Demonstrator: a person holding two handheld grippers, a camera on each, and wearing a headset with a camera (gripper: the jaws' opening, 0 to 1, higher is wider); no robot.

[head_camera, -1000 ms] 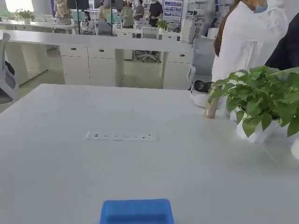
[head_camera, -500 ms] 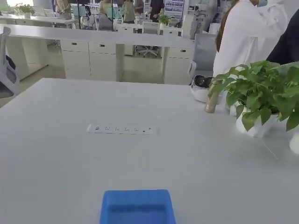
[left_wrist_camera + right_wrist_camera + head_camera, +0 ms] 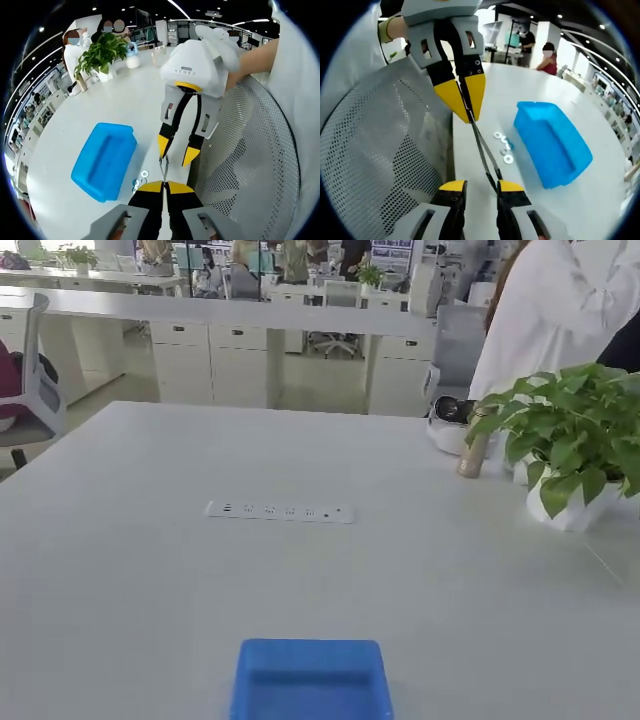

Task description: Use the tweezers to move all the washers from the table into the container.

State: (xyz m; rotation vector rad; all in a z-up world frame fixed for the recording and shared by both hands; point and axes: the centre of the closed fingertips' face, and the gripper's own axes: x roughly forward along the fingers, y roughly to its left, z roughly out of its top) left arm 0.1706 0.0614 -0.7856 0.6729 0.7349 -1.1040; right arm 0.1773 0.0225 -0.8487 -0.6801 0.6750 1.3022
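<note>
The left gripper [image 3: 165, 187] has its jaws pressed together on the tweezers [image 3: 481, 147]. The tweezers' free end reaches between the spread jaws of the right gripper [image 3: 482, 186]; contact there is unclear. The washers [image 3: 503, 145] lie clustered on the table [image 3: 490, 85] just beside the blue container [image 3: 552, 142], between it and the tweezers.

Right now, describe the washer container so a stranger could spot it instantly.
Find the big white table; toward its near edge, in front of the power strip, sits the container. Its bright blue colour and boxy shape set it apart from the tiny silver washers beside it.
</note>
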